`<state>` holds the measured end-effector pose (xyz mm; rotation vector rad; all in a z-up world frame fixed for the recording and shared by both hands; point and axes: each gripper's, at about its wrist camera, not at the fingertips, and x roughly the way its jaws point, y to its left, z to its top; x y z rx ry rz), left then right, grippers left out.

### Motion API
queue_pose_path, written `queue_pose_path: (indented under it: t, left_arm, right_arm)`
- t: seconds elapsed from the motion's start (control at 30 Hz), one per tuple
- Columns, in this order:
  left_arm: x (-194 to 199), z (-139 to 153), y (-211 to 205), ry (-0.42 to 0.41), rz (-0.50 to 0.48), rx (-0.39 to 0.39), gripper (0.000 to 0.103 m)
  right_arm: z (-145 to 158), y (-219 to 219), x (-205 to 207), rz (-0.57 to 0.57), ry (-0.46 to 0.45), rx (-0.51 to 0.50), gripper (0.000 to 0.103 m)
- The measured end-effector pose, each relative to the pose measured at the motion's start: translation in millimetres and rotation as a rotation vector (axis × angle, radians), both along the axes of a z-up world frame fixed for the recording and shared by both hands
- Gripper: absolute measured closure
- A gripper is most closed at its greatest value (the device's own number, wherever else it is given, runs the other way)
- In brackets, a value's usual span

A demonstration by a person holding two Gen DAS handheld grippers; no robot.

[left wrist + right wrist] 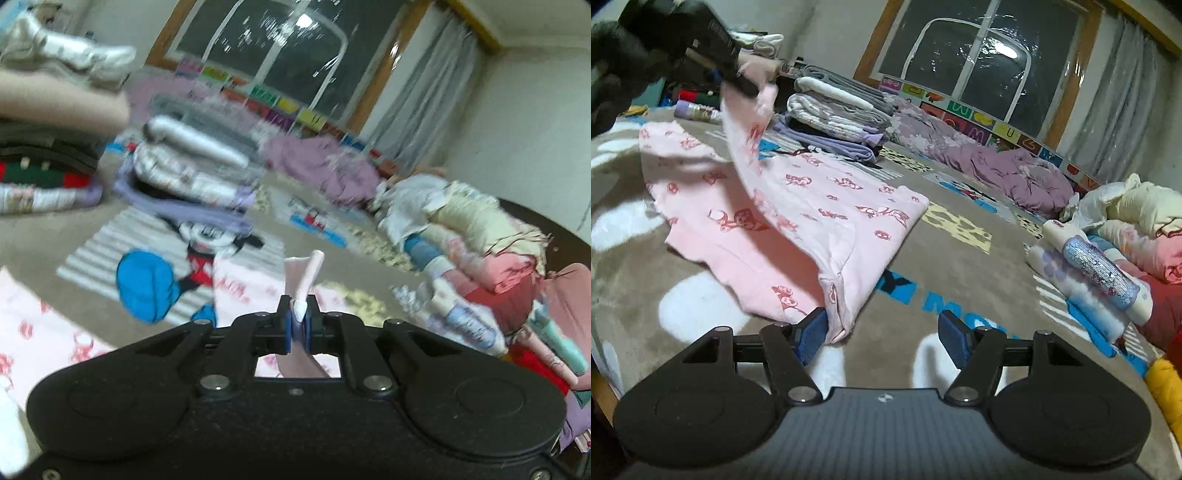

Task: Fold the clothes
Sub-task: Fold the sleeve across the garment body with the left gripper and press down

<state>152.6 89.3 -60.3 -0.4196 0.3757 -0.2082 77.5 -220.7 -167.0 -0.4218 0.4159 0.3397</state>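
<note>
Left gripper point(299, 320) pinches the pink top point(827, 206); right gripper point(882, 332) gapes empty at six o'clock, so cloth may slip.

Pale pink garment point(827, 206), red-pink print

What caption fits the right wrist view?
Open right gripper beside pink garment on the rug; left gripper lifts one end.
</note>
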Motion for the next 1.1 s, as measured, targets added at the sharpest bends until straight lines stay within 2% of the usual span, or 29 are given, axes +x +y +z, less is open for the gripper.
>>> queue_pose_path:
  t: [0.2,0.3,0.4,0.6,0.77,0.93,1.0,1.03,1.1]
  left_arm:
    - [-5,-18,-4,0.062,0.021,0.084,0.098]
    - [-13,-25,6,0.049,0.052,0.033,0.098]
    - [-11,-21,12,0.026,0.048,0.015,0.098]
    - [9,-15,8,0.035,0.020,0.077,0.098]
    - [4,-40,6,0.095,0.030,0.121,0.098]
    - [0,-53,10,0.137,0.068,0.142,0.097]
    - [-2,-53,16,0.160,0.117,0.152,0.086]
    - [-4,-53,19,0.172,0.142,0.157,0.074]
    - [-8,-50,24,0.187,0.215,0.180,0.071]
  right_arm:
    - [0,1,-3,0.015,-0.008,-0.017,0.037]
    - [0,0,-4,0.018,-0.009,-0.018,0.037]
    - [-1,1,-5,0.024,-0.016,-0.031,0.037]
    - [-3,4,-8,0.043,-0.030,-0.062,0.037]
    - [-1,4,-9,0.079,-0.005,-0.091,0.037]
    - [8,6,-18,0.167,-0.029,-0.049,0.037]
    - [8,14,-15,0.219,-0.034,-0.014,0.037]
    - [7,18,-14,0.246,-0.036,0.003,0.037]
    - [5,27,-10,0.290,-0.024,0.025,0.037]
